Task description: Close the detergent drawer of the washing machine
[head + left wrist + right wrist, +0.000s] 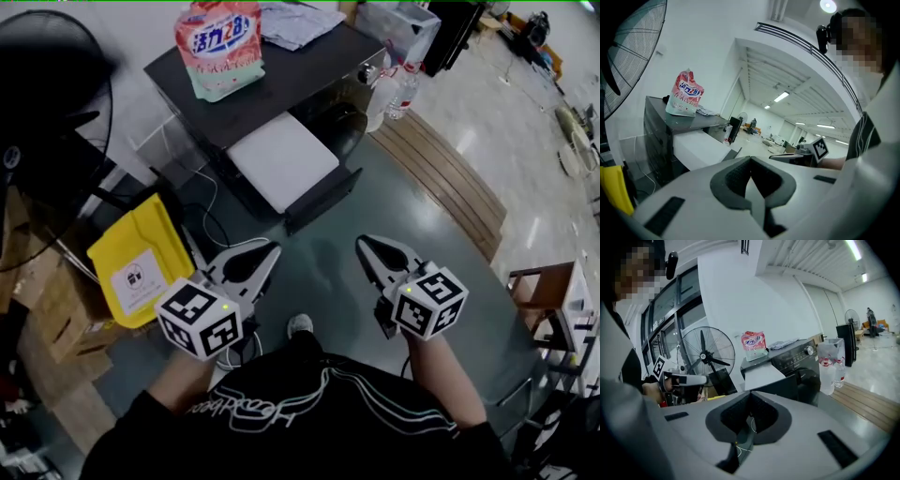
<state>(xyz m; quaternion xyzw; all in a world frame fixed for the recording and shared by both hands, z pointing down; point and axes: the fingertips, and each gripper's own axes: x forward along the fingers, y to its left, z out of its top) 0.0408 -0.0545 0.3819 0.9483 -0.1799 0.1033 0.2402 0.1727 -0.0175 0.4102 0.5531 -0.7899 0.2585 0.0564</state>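
Observation:
The dark grey washing machine (272, 80) stands ahead of me. Its drawer (281, 159), white on top with a dark front panel, is pulled out toward me; it also shows in the left gripper view as a white drawer (701, 147) and in the right gripper view as a white drawer (761, 375). A pink detergent bag (220, 42) sits on the machine's top. My left gripper (272, 253) and right gripper (364, 246) hang close to my body, well short of the drawer. Both are shut with nothing between the jaws.
A black standing fan (47, 103) is at the left, and a yellow bag (141, 258) lies on the floor below it. Water bottles (398, 89) and a wooden platform (450, 178) flank the machine's right. Cardboard boxes (47, 309) sit at the far left, a wooden chair (548, 291) at the right.

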